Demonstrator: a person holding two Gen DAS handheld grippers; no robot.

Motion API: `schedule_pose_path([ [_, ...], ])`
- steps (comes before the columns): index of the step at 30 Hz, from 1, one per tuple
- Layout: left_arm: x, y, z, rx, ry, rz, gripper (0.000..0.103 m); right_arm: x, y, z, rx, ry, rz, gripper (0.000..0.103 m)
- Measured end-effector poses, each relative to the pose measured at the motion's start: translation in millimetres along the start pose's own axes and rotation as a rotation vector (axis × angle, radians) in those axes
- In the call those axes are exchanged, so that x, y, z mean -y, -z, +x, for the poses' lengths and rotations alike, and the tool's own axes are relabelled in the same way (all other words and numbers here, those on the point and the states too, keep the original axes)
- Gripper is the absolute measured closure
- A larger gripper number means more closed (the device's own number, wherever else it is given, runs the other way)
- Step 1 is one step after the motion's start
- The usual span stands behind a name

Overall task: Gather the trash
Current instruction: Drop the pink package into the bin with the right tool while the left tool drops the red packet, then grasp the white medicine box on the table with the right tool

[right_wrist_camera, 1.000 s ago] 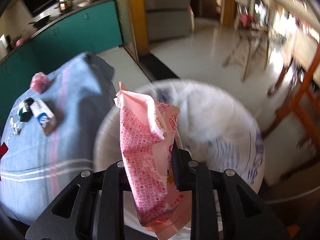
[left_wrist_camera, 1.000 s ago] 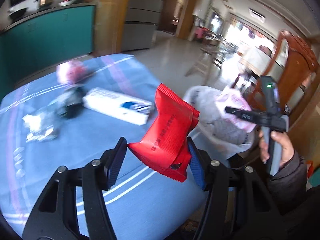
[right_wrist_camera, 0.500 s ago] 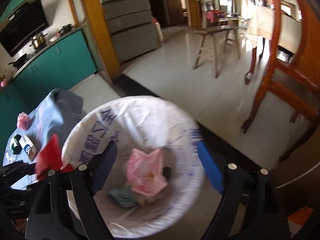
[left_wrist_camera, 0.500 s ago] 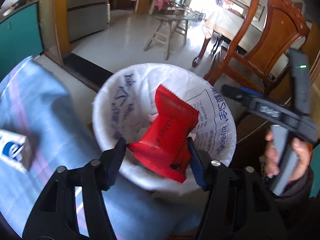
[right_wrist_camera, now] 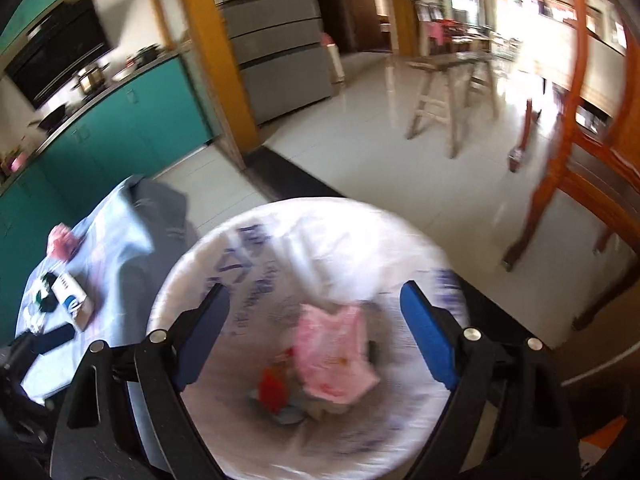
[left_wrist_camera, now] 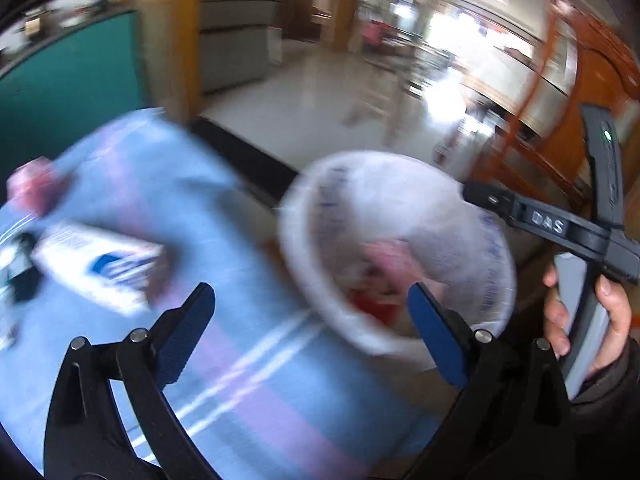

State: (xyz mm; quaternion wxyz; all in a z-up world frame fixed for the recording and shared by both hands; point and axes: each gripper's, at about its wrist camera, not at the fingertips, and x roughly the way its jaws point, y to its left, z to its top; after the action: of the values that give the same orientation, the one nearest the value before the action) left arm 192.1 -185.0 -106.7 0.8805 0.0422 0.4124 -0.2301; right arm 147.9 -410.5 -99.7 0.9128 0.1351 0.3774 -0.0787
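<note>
Both your grippers are empty: the left gripper (left_wrist_camera: pixel 310 336) has just spread its fingers wide and the right gripper (right_wrist_camera: pixel 314 328) has just opened too, with nothing between either pair. The red wrapper (right_wrist_camera: pixel 272 390) and the pink wrapper (right_wrist_camera: pixel 336 354) lie at the bottom of the white bag-lined bin (right_wrist_camera: pixel 320 216), the red one just left of the pink

What remains lies on the desk (left_wrist_camera: pixel 248 380), to the left of the bin, so your left gripper is the nearer one; the right hangs over the bin mouth. From the left fingers (left_wrist_camera: pixel 188 332) the white carton (left_wrist_camera: pixel 100 264) sits up and to the left, near them, with its long axis running from upper left to lower right across the cloth. Beyond it, at the left edge, are a small dark item (left_wrist_camera: pixel 24 280), too blurred to name, and a crumpled pink wad (left_wrist_camera: pixel 30 190) farther back

The carton looks like stiff printed card, flat-faced and boxy, so I judge it takes a grip across its short width. The wad looks soft and crushable. The desk cloth is pale blue with pink and white stripes, slack at the edge; the bin liner is thin, printed, wrinkled plastic
</note>
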Motion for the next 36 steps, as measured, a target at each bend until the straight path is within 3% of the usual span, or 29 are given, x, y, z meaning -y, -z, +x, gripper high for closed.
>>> schedule_pose_path([
  [4, -48, 17, -31, -0.007, -0.086, -0.160, 0.006, -44, -2, 13, -0.032, -0.067, -0.059, 0.017],
  [9, -98, 40, -72, 0.029, -0.257, -0.226, 0.005, -116, 1, 26, -0.073, -0.155, -0.174, 0.017],
  [11, -117, 50, -85, 0.028, -0.288, -0.274, 0.005, -147, 5, 30, -0.088, -0.188, -0.234, 0.016],
  [19, -194, 97, -126, 0.027, -0.358, -0.469, 0.004, -263, 24, 60, -0.168, -0.356, -0.446, 0.014],
  [23, -214, 112, -141, 0.042, -0.383, -0.545, 0.004, -304, 26, 66, -0.178, -0.394, -0.510, 0.014],
  [28, -228, 122, -147, 0.049, -0.391, -0.592, 0.004, -333, 27, 80, -0.188, -0.412, -0.577, 0.014],
  [32, -231, 126, -148, 0.051, -0.394, -0.597, 0.004, -348, 38, 94, -0.193, -0.353, -0.641, 0.012],
  [36, -233, 127, -147, 0.047, -0.392, -0.602, 0.004, -353, 46, 93, -0.212, -0.381, -0.676, 0.012],
])
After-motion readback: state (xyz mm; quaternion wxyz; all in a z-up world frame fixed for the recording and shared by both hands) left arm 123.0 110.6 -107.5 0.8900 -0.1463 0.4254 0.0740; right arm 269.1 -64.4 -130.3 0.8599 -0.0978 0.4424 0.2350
